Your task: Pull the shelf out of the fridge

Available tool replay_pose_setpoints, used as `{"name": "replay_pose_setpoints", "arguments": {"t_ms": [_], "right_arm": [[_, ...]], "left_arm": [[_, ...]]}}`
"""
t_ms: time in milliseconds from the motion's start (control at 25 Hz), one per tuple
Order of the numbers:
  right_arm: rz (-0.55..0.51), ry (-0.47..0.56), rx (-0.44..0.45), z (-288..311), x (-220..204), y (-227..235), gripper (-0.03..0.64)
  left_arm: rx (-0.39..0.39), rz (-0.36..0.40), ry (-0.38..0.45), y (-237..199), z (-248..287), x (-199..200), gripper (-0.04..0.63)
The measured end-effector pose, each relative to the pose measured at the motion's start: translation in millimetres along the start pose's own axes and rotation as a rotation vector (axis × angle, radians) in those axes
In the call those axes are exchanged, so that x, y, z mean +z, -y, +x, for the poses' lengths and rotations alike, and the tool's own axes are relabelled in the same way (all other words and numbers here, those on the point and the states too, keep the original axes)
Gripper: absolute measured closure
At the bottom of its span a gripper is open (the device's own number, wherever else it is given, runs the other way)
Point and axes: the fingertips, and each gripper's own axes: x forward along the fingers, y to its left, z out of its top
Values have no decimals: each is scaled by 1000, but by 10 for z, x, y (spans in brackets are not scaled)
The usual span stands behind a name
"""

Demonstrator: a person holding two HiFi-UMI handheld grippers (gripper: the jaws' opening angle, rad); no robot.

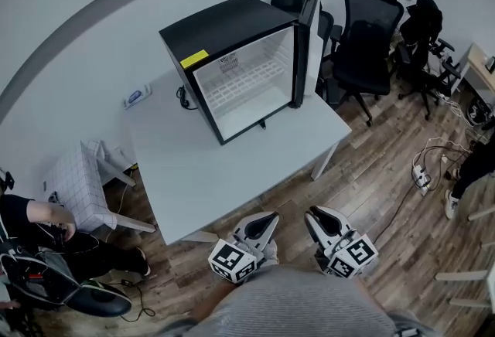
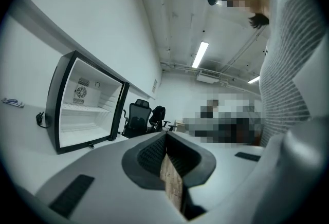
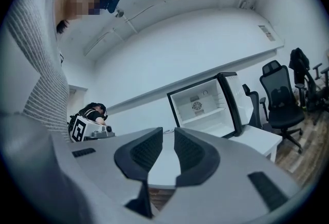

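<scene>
Black fridge (image 1: 232,30), one, holds seemingly one shelf (image 1: 251,79); left tool (image 1: 270,218) closed, right tool (image 1: 313,214) slightly parted, both empty.

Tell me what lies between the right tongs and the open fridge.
Only the bare white top of the table. The head view shows nothing standing between the right tongs and the fridge, and the right gripper view agrees.

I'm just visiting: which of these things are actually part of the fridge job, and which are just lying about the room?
For the job:
mini fridge, door open
white shelf inside it
table it stands on
left gripper and right gripper, both empty

Just about:
office chairs
power strip on the floor
seated person
</scene>
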Motion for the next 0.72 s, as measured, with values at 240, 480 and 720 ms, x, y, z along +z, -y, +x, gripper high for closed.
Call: {"name": "replay_pose_setpoints", "arguments": {"t_ms": [240, 480, 720], "right_arm": [[1, -15, 19, 653, 66, 187, 558], [-6, -22, 21, 1133, 118, 344, 558], [-21, -38, 13, 1371, 192, 502, 552]], "left_arm": [[17, -5, 10, -599, 145, 179, 584], [43, -21, 15, -1092, 207, 250, 584], [42, -40, 27, -1325, 368, 315, 584]]}}
